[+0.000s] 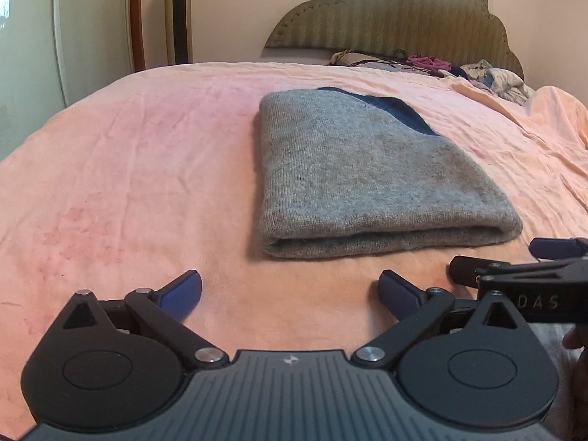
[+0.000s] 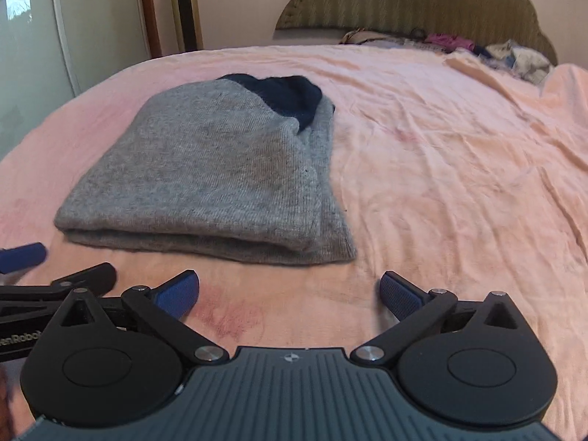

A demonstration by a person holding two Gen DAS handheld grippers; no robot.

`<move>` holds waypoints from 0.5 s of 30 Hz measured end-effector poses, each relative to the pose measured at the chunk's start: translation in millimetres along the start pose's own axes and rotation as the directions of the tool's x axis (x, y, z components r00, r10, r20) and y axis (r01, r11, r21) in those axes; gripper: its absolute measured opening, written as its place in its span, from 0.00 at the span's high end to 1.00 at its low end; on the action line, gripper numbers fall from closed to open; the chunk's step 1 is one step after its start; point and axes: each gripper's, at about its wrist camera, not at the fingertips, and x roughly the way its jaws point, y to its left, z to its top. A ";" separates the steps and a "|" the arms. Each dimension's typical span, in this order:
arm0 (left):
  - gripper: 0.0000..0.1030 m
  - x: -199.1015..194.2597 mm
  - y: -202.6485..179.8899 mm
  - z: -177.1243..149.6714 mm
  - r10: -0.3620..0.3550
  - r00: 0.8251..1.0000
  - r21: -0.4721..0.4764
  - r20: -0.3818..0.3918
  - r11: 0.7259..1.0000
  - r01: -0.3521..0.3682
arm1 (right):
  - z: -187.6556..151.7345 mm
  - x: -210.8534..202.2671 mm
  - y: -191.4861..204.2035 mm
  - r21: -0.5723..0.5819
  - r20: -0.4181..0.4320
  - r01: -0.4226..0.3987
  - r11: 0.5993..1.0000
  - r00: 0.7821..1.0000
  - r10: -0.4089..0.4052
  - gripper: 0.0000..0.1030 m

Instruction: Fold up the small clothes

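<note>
A grey knit garment (image 1: pixel 360 176) with a dark navy part (image 1: pixel 397 108) at its far end lies folded on the pink bedspread (image 1: pixel 147 169). In the right wrist view the grey garment (image 2: pixel 217 172) sits ahead and to the left, the navy part (image 2: pixel 290 92) at the back. My left gripper (image 1: pixel 290 292) is open and empty, just short of the garment's near fold. My right gripper (image 2: pixel 290 294) is open and empty, near the garment's near right corner. Each gripper shows at the edge of the other's view: the right gripper (image 1: pixel 514 261) and the left gripper (image 2: pixel 55 264).
A padded headboard (image 1: pixel 397 18) stands at the far end of the bed. A heap of mixed clothes (image 1: pixel 488 77) lies by it at the far right. A tall gold tower fan (image 1: pixel 178 14) and a white cabinet (image 1: pixel 33 29) stand to the left.
</note>
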 end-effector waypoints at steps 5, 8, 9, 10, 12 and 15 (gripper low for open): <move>0.00 0.8 1.8 -0.9 -0.006 1.000 -0.005 0.005 1.000 0.006 | -4.1 -1.6 -0.7 0.019 0.033 0.010 1.000 0.999 -0.011 0.00; 0.00 0.6 2.8 -0.1 -0.009 1.000 -0.016 0.006 1.000 0.009 | -5.7 -2.3 0.6 0.020 0.042 0.017 1.000 0.999 -0.018 0.00; 0.00 0.8 1.6 0.0 -0.005 1.000 -0.012 0.006 1.000 0.005 | -6.5 -2.7 0.8 0.021 0.044 0.017 1.000 0.999 -0.018 0.00; 0.00 0.6 0.5 0.3 -0.001 1.000 -0.011 0.006 1.000 0.001 | -7.3 -3.1 1.0 0.023 0.048 0.018 1.000 0.999 -0.019 0.00; 0.00 1.2 0.5 1.0 -0.002 1.000 -0.016 0.005 1.000 0.002 | -7.8 -2.8 0.9 0.028 0.053 0.021 0.999 0.998 -0.023 0.00; 0.00 1.2 0.0 1.2 -0.003 1.000 -0.012 -0.001 1.000 0.003 | -8.6 -2.9 1.6 0.028 0.056 0.024 0.999 0.998 -0.025 0.00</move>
